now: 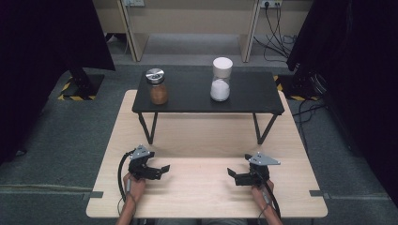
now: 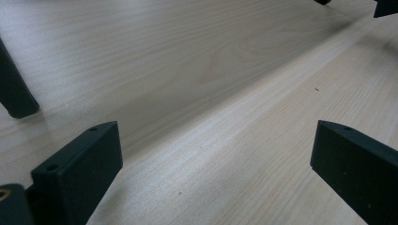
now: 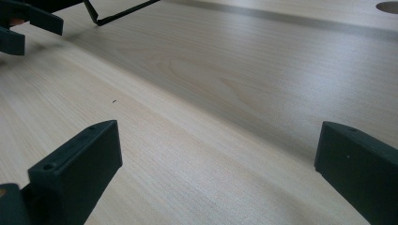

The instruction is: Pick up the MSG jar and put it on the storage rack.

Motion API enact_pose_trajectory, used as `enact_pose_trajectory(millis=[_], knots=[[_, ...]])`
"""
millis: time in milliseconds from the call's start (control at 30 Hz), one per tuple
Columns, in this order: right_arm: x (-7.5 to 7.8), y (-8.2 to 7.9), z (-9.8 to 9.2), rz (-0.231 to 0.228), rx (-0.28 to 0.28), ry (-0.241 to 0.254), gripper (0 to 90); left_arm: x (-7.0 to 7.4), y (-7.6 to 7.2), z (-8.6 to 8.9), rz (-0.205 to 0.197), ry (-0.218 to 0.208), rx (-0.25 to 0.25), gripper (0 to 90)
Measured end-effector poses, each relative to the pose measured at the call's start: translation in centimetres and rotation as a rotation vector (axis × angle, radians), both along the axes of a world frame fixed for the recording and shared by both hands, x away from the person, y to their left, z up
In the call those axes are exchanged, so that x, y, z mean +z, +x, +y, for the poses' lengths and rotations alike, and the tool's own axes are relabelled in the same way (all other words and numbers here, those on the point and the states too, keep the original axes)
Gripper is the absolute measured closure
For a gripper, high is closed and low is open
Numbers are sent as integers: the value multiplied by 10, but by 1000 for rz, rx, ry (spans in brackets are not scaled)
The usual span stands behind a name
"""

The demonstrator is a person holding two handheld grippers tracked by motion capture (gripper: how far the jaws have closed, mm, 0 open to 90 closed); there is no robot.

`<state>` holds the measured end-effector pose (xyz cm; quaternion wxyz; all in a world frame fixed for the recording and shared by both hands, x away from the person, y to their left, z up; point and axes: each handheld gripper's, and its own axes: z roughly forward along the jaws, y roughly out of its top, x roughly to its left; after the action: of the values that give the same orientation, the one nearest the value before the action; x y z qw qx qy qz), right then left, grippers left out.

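Note:
On a low black shelf (image 1: pixel 244 96) at the far side of the wooden table (image 1: pixel 202 136) stand two jars. The left jar (image 1: pixel 157 87) holds brown powder under a silver lid. The right jar (image 1: pixel 221 79) holds white powder under a white lid. My left gripper (image 1: pixel 160 171) rests near the front left of the table, jaws wide apart over bare wood, pointing right. My right gripper (image 1: pixel 233 176) sits at the front right, also open, pointing left. In the left gripper view my left gripper (image 2: pixel 216 168) holds nothing, and in the right gripper view my right gripper (image 3: pixel 218 173) holds nothing.
The shelf's black legs (image 1: pixel 146 127) stand on the table between the grippers and the jars; one leg's foot (image 2: pixel 14 89) shows in the left gripper view. Black curtains hang at both sides. Cables (image 1: pixel 277 33) lie on the floor behind.

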<state>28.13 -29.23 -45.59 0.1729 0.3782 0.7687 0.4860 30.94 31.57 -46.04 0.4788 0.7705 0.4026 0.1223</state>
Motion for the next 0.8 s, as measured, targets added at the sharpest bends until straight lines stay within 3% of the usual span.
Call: enact_pose_trajectory(millis=[800], knots=[[0, -1, 1, -2, -3, -6, 12, 0, 0, 0, 0, 2, -1, 17]])
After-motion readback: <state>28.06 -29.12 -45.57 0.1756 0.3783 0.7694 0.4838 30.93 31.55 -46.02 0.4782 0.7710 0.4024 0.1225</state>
